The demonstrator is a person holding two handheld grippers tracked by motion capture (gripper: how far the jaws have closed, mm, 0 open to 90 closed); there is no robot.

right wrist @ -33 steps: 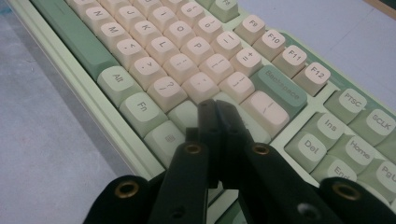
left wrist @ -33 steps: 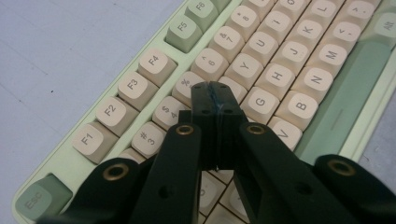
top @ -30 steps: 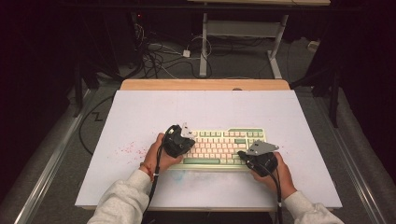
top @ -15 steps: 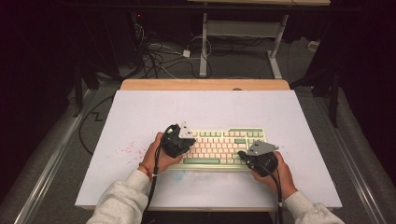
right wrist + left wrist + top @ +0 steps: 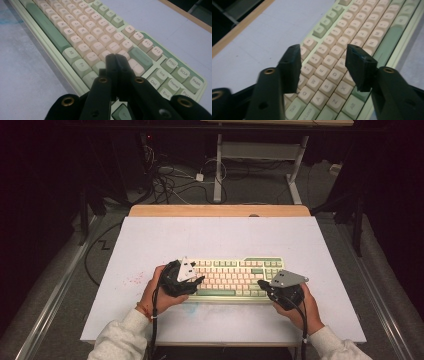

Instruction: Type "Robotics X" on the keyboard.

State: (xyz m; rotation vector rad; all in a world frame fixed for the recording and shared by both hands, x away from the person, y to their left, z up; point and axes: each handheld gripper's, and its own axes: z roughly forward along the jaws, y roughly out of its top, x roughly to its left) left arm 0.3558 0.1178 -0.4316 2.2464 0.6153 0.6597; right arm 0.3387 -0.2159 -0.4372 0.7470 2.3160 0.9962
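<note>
Mechanical keyboard (image 5: 235, 279): green case, cream and green keycaps; lies flat on the white table (image 5: 220, 237), at 6 o'clock of the tabletop, near the person's edge.

Left gripper (image 5: 200, 281): over the keyboard's 9 o'clock end. Jaws have just been opening and stand apart, nothing between them; letter keys (image 5: 325, 71) show through the gap.

Right gripper (image 5: 261, 284): at the keyboard's 4 o'clock corner. Jaws pressed together, holding nothing, tips over the keys beside the green Enter key (image 5: 140, 58).
</note>
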